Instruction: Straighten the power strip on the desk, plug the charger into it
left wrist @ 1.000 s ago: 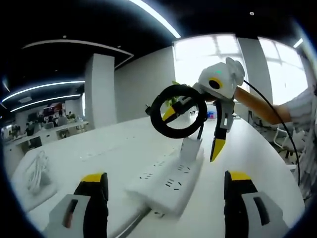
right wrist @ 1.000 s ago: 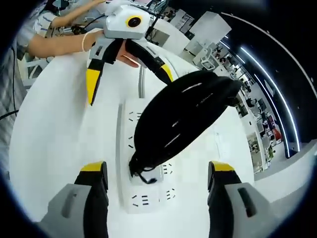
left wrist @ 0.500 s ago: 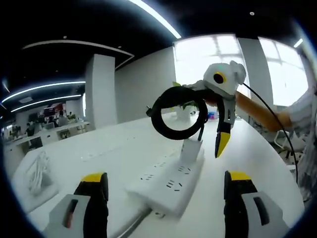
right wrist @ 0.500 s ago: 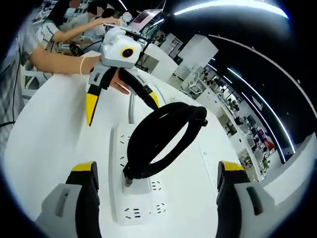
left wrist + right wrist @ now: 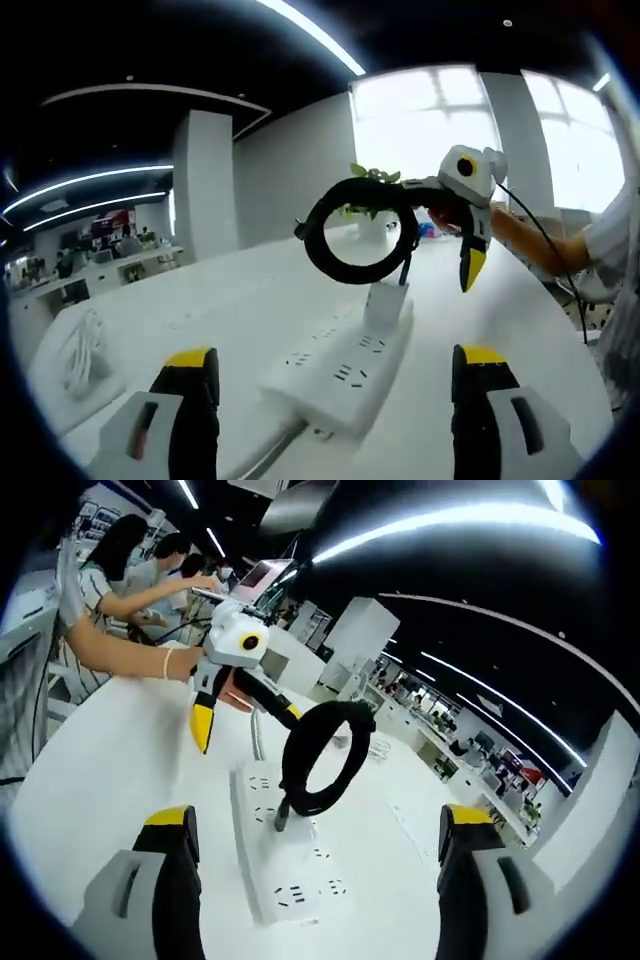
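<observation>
A white power strip (image 5: 340,375) lies on the white desk (image 5: 220,300), just beyond my open left gripper (image 5: 335,358). A white charger (image 5: 385,300) stands plugged into its far end, and its black coiled cable (image 5: 320,245) rises above it in a ring. My right gripper (image 5: 432,222) hovers open at the upper right, beside the coil's top, gripping nothing. In the right gripper view, the strip (image 5: 285,880) and charger (image 5: 292,825) with the coil (image 5: 352,760) sit between the open right gripper (image 5: 318,820) and the left gripper (image 5: 246,725), which a hand holds.
The strip's white cord (image 5: 270,455) runs toward me. A bundle of white cable (image 5: 75,345) lies at the desk's left. People (image 5: 110,570) sit at a desk with a laptop (image 5: 260,575) behind the left gripper. A potted plant (image 5: 370,175) stands at the far edge.
The right gripper has drawn back and up from the coil and the strip, so both look smaller in its view. The left gripper, strip and charger have stayed put.
</observation>
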The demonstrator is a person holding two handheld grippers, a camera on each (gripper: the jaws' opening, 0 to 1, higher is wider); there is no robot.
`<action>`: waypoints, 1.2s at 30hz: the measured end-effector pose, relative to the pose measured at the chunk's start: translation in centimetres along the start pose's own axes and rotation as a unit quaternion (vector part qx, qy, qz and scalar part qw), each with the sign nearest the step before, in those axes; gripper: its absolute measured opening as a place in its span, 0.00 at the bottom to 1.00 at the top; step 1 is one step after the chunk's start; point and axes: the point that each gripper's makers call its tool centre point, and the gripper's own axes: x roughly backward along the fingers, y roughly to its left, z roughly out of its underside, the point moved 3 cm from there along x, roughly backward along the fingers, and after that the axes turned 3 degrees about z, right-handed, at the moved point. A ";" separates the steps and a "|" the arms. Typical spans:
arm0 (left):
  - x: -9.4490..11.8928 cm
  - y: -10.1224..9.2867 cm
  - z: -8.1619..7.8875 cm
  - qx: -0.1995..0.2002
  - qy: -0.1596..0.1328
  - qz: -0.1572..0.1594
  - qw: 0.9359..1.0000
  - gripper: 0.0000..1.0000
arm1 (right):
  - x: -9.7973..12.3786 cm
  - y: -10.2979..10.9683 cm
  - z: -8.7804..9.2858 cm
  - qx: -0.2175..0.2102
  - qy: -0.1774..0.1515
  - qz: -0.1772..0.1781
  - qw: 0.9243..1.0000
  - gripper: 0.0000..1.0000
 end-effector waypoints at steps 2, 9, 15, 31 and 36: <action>0.0 -0.2 0.0 -0.003 0.004 0.000 1.000 0.99 | 1.1 0.4 0.3 -0.029 -0.019 0.004 0.999 1.00; -0.2 -0.7 -0.1 -0.011 0.011 0.003 1.000 0.99 | 3.6 1.6 1.0 -0.077 -0.056 0.021 0.995 1.00; -0.2 -1.4 -0.6 -0.017 0.006 0.009 1.000 0.99 | 5.6 2.5 1.1 -0.105 -0.081 0.039 0.990 1.00; -0.6 -2.3 -0.3 -0.030 0.026 0.017 0.999 0.99 | 6.8 4.8 2.2 -0.101 -0.005 0.107 0.989 1.00; -0.8 -2.9 -0.1 -0.009 0.032 0.038 0.999 0.99 | 7.4 4.9 2.6 -0.129 0.021 0.133 0.982 1.00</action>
